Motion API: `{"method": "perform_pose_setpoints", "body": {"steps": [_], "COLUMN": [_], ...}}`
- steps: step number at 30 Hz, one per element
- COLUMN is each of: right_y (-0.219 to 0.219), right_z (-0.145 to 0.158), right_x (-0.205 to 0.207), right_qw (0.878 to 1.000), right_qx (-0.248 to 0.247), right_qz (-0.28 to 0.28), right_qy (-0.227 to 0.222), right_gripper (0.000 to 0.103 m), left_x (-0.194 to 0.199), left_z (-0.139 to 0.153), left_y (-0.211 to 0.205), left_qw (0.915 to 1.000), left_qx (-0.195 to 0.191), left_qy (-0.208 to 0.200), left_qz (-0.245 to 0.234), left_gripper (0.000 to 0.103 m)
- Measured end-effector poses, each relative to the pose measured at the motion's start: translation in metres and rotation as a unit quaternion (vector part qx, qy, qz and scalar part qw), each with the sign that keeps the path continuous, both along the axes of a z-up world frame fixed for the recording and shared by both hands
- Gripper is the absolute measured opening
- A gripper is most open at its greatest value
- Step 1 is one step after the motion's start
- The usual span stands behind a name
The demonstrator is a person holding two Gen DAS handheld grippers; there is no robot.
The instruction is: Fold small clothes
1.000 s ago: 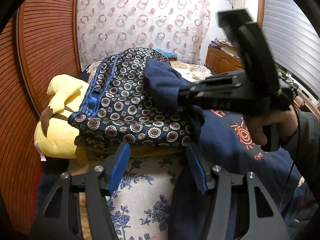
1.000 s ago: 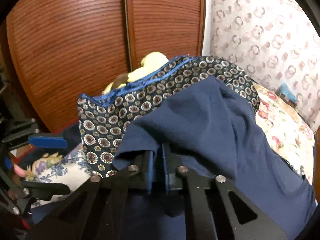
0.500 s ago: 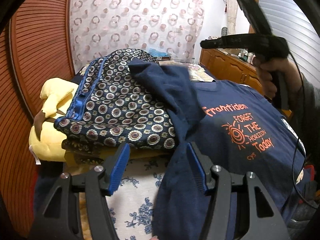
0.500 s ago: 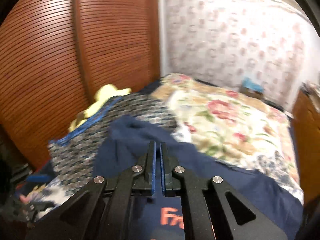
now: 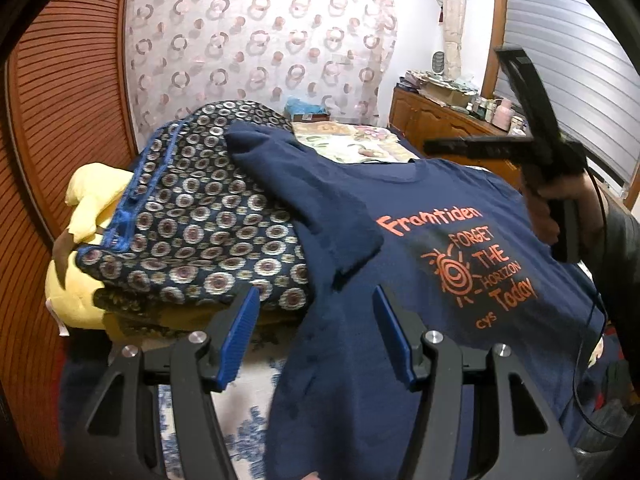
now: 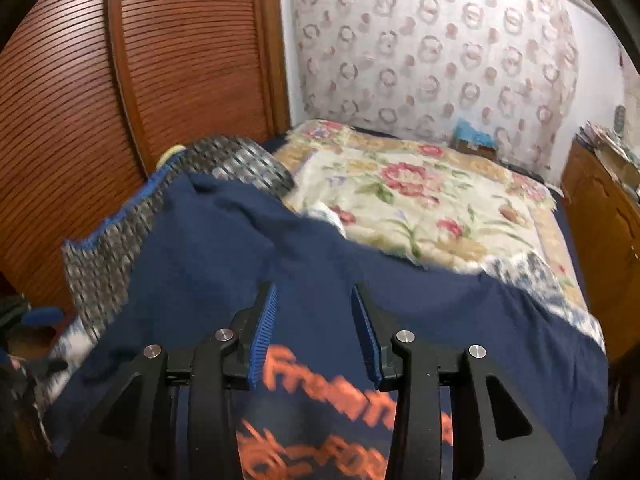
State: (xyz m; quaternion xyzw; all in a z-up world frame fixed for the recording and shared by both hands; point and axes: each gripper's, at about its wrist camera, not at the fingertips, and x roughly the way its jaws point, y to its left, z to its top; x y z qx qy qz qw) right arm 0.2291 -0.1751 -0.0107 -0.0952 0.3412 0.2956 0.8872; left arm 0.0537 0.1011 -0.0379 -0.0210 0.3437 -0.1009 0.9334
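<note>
Both claws, left gripper [image 5: 316, 336] and right gripper [image 6: 314, 332], gape wide and empty over the T-shirt [image 5: 420, 280], spread print-up along the bed's [image 6: 420, 200] near edge for folding.

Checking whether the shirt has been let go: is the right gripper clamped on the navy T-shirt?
No, the right gripper is open, blue fingers apart above the navy T-shirt, gripping nothing.

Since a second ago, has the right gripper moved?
Yes. The right gripper has let go of the navy T-shirt sleeve and swung right, away from the patterned cushion, toward the wooden dresser.
</note>
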Motion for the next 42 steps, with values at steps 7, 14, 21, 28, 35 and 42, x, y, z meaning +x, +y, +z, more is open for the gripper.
{"method": "perform_pose_setpoints", "body": {"steps": [7,14,21,28,35,42], "right_y": [-0.097,-0.182,-0.234,-0.266,-0.3,-0.33], "right_z": [-0.028,-0.052,-0.068,-0.065,-0.069,-0.074], "right_x": [-0.014,-0.028,-0.036,-0.041,-0.036,-0.029], "right_qw": [0.998,0.992,0.986,0.982,0.975,0.968], "right_qx": [-0.031,-0.047,-0.055,-0.048,-0.055,-0.046], "right_qz": [-0.055,-0.116,-0.149,-0.177,-0.208,-0.238], "right_qy": [0.015,0.03,0.057,0.052,0.055,0.067], "right_gripper": [0.045,0.046,0.059,0.059,0.059,0.059], "left_x": [0.013,0.027,0.043,0.054,0.062,0.067], "left_z": [-0.011,-0.021,-0.037,-0.049,-0.054,-0.055], "left_y": [-0.027,-0.06,-0.085,-0.095,-0.099,-0.107], "left_qw": [0.9998,0.9993,0.998,0.9963,0.9952,0.995], "left_qx": [-0.004,-0.002,0.009,0.02,0.014,0.024], "left_qy": [0.011,0.021,0.046,0.069,0.083,0.083], "left_qz": [-0.014,-0.031,-0.044,-0.047,-0.05,-0.049], "left_gripper": [0.058,0.058,0.058,0.058,0.058,0.061]}}
